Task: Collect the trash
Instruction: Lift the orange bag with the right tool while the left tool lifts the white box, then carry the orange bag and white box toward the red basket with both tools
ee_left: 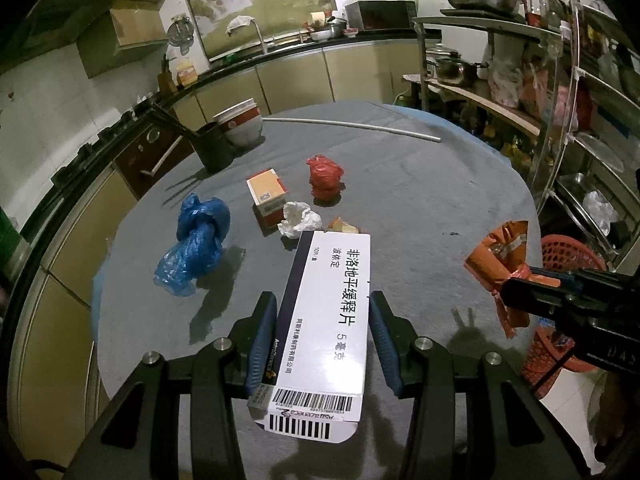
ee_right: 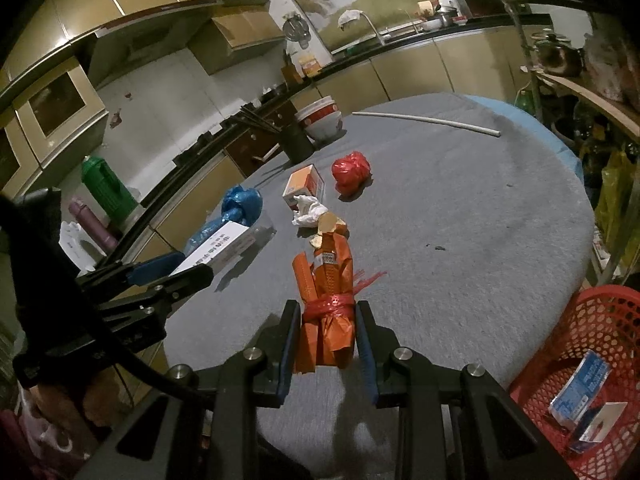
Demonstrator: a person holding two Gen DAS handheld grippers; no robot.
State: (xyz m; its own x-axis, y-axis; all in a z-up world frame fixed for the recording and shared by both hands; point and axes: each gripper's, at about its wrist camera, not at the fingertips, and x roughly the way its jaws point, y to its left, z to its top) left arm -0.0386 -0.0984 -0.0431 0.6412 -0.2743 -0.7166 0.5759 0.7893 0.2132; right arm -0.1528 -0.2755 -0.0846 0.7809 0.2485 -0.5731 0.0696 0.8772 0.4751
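Note:
My left gripper [ee_left: 323, 304] is shut on a white medicine box [ee_left: 326, 320] and holds it above the grey table [ee_left: 440, 208]. An orange wrapper bundle [ee_right: 329, 304], tied with red plastic, is clamped in my right gripper [ee_right: 328, 316]. That bundle [ee_left: 498, 264] and the left gripper with its box [ee_right: 218, 246] each show in the other wrist view. On the table lie a blue plastic bag [ee_left: 196, 240], a small orange carton [ee_left: 266, 196], a crumpled white tissue [ee_left: 300, 220], a red plastic bag [ee_left: 325, 176] and a brown scrap [ee_left: 342, 225].
A red mesh basket [ee_right: 580, 312] stands low at the table's right edge with packets in it. At the far left of the table stand stacked bowls [ee_left: 240, 124] and a dark holder with chopsticks [ee_left: 210, 144]. A white rod [ee_left: 352, 124] lies at the back. Metal shelves [ee_left: 560, 120] rise on the right.

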